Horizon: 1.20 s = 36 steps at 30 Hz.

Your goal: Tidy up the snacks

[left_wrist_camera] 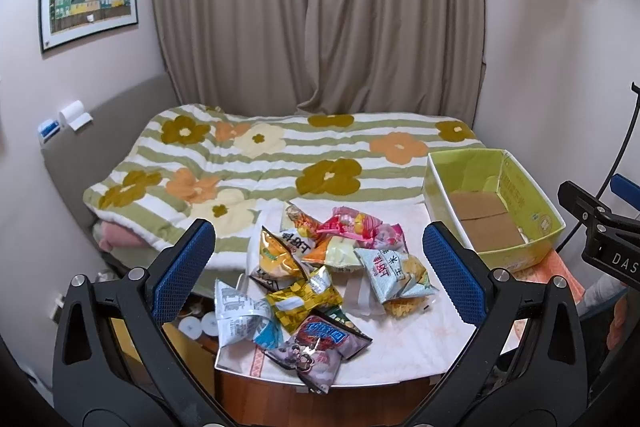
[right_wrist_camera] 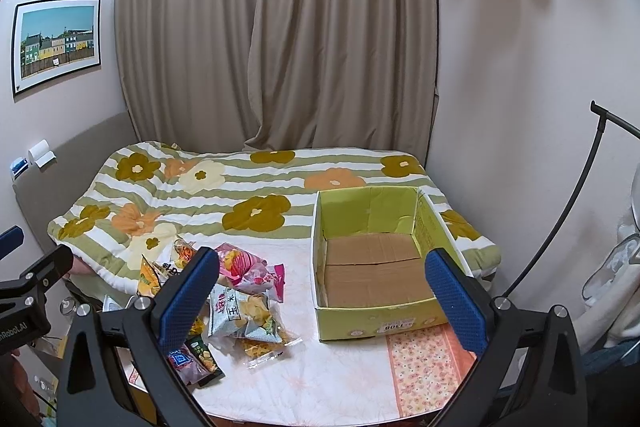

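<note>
While both tools hang spread and empty, left tool (left_wrist_camera: 318, 267) over the snack pile (left_wrist_camera: 320, 279) on the table (right_wrist_camera: 340, 379), right tool (right_wrist_camera: 322, 299) facing the bare green box (right_wrist_camera: 376, 323) beside it, I'd pinch one top packet by its crimped seam. Open table between pile and box; mind the near box wall.

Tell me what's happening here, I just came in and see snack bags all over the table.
A person holds a claw in each hand over a table by the bed. The left claw hovers open above the snack pile; the right claw is open near the green box. The box holds no snacks yet, so sorting hasn't started.
</note>
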### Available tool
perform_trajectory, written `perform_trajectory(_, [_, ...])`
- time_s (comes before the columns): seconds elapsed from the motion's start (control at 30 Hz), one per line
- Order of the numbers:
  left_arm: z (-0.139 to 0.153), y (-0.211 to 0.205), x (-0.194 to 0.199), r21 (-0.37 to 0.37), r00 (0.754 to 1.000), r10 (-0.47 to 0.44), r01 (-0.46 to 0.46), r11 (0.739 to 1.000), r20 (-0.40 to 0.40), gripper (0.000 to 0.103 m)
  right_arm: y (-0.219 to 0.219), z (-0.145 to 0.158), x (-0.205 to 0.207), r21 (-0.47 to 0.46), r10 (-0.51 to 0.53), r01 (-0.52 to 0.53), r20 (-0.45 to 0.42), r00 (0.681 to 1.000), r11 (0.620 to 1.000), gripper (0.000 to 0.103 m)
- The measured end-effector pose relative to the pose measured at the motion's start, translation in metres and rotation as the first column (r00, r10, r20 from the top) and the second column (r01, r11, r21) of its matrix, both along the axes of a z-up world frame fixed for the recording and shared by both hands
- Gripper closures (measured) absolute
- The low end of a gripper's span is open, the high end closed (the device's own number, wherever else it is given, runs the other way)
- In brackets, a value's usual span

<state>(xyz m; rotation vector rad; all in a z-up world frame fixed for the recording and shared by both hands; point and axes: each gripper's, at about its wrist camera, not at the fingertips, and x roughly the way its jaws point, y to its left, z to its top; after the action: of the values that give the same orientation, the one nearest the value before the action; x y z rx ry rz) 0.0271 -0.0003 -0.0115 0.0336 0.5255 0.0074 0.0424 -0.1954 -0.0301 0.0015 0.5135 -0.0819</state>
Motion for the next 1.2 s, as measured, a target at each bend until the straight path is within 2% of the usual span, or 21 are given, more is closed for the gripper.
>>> perform_trajectory(0.87, [-0.005,-0.007,0.005,-0.004,1.0,0.009,-0.009,1.0,-0.023,0.0,0.003,-0.004,-0.005,0.009,0.013,-0.013,-0.004,1.0,1.0,0.001])
perform_trajectory(1.2, [0.005,0.012,0.001,0.018,0.999,0.048,-0.048,0.999,-0.017,0.0,0.003,-0.001,-0.006,0.024,0.03,-0.03,-0.017,0.999,0.999,0.001])
